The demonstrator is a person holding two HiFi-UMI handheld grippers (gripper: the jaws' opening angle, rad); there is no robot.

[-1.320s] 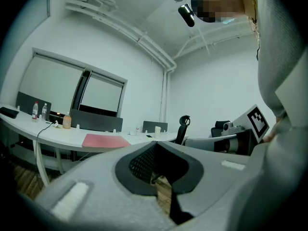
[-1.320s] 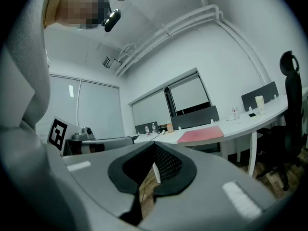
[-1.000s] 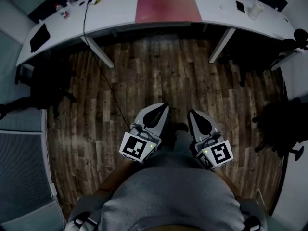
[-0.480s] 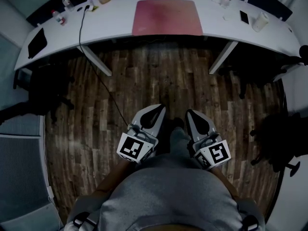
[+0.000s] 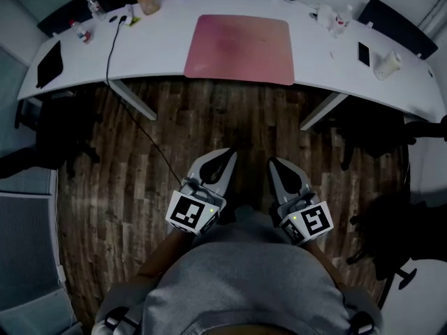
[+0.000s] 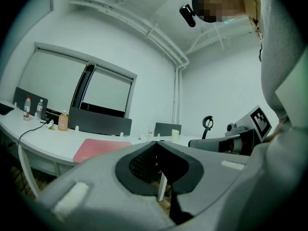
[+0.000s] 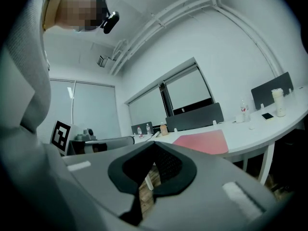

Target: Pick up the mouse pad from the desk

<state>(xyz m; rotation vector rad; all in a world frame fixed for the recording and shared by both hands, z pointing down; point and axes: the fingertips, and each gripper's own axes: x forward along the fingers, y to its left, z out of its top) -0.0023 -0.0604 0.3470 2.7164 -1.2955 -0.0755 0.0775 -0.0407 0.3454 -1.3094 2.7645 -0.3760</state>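
Mouse pad (image 5: 239,49): pinkish red, rectangular with rounded corners, lying flat on the white worktop (image 5: 160,47), about mid-length. Long axis runs left to right along the worktop. Its near long edge sits just beside the worktop's near edge. No print visible on its surface.

Writing: nothing legible anywhere. The marker cubes carry only black-and-white square patterns, on the left cube (image 5: 190,211) and the right cube (image 5: 312,220). The label on the bottle of orange liquid (image 5: 147,1) at the far left of the worktop is too small to read.

Left gripper (image 5: 228,155): jaws closed together, tips meeting, nothing between them. It is held level over the wooden floor (image 5: 230,117), close in front of the person's grey top (image 5: 237,278), pointing towards the far worktop and well apart from it.

Right gripper (image 5: 274,163): jaws likewise closed, holding nothing. It is just beside the left one at similar height, also aimed at the worktop.

In the left gripper view the pad lies left of the jaw tips. In the right gripper view it lies right of them.

Other items on the worktop:
- a black cable (image 5: 110,47) trailing off the near edge to the floor, left of the pad
- a dark flat slab (image 5: 45,65) at the far left end
- a phone (image 5: 364,53) and a white cup (image 5: 388,63) to the right
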